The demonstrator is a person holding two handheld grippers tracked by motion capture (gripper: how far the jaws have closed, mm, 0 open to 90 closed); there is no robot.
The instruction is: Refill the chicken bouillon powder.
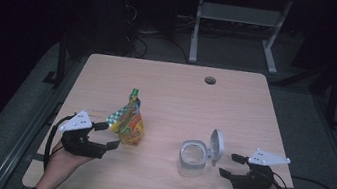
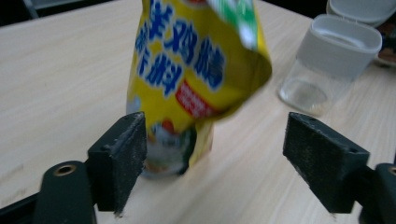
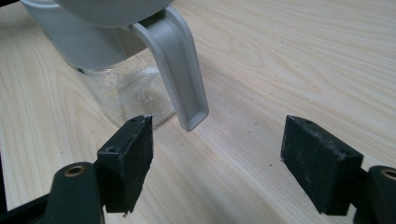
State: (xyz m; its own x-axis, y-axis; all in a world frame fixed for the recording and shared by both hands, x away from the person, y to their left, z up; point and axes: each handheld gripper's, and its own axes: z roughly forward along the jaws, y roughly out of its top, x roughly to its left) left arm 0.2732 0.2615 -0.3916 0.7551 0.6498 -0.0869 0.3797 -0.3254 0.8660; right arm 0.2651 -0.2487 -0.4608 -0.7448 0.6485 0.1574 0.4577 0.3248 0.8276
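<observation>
A yellow snack pouch (image 1: 128, 121) with blue lettering and a green-white top stands upright on the wooden table (image 1: 182, 91), left of centre. My left gripper (image 1: 109, 135) sits just left of it, jaws open. In the left gripper view the pouch (image 2: 196, 70) rises just beyond my left gripper (image 2: 219, 149), and neither pad presses on it. A clear jar (image 1: 192, 159) with a grey collar stands right of centre, its hinged lid (image 1: 217, 143) flipped up. My right gripper (image 1: 227, 165) is open just right of the jar. The jar's grey handle (image 3: 182, 74) hangs ahead of my right gripper (image 3: 215, 163), untouched.
A round cable hole (image 1: 210, 80) sits near the table's far edge. Behind the table stands a white desk frame (image 1: 239, 14) on a dark floor. The jar (image 2: 327, 65) also shows at the upper right of the left gripper view.
</observation>
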